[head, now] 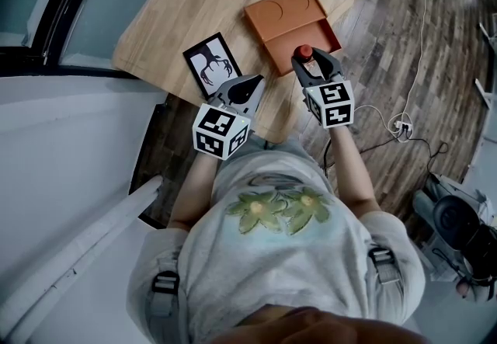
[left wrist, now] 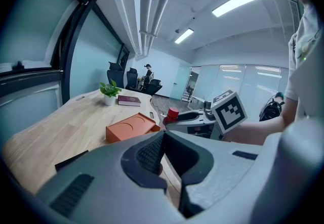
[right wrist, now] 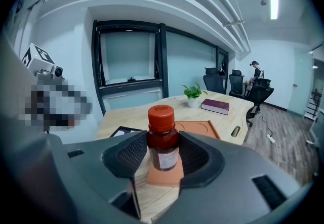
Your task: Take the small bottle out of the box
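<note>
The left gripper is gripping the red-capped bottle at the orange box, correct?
Wrong gripper. The right gripper is gripping the red-capped bottle at the orange box; the right gripper view shows its jaws closed on the bottle.

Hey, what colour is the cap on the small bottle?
Orange-red. The cap of the small bottle shows best in the right gripper view.

A pale flower-print T-shirt (head: 287, 257) is worn; grey left tool (head: 253, 80) and right tool (head: 307, 57) bear marker cubes (head: 221, 131).
</note>
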`<state>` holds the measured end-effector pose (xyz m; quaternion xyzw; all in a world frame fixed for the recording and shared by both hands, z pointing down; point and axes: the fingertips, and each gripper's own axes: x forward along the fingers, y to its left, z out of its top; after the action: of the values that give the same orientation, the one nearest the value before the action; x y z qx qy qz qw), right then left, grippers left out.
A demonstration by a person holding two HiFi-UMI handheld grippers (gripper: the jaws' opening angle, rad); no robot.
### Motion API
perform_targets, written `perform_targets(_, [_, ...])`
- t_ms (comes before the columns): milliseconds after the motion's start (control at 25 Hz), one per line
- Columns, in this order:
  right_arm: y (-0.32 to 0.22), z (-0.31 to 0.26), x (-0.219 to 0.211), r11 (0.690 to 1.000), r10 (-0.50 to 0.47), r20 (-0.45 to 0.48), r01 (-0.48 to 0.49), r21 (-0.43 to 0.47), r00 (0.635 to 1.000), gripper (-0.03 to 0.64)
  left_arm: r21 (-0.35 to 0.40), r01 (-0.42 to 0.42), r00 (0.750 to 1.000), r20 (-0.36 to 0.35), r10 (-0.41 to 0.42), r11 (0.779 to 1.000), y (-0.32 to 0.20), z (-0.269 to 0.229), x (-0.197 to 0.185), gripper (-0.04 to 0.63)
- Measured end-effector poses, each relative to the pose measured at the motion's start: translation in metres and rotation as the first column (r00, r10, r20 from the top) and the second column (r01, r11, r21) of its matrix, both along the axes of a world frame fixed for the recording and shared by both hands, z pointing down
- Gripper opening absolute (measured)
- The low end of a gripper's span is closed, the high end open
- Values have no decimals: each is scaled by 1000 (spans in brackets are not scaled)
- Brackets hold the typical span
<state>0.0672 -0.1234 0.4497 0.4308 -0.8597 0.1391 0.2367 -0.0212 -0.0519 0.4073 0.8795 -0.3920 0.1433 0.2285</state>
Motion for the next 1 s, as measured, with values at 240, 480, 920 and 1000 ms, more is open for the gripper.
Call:
perform_targets(240, [7,-16,-5,1000,-8,19,7,28,1000,195,5,1,1000,-2,-1,1000,3,-2,-3,8])
perform_targets(480, [13,-29,-9,999,-18,39,16,49,999,195,4,-2,1000,-5,2,1000,6,-2,-3,8])
perform_targets(920, [21,-40,-12,998,-29,56,26,58,998,193,9,-16,1000,-12,16,1000,5,-3,-3,8])
perform_targets(1000, [22,-42,-12,998,-31,53,28,60,998,193,8,-18,1000,-13,18,1000,4,-3,-2,8])
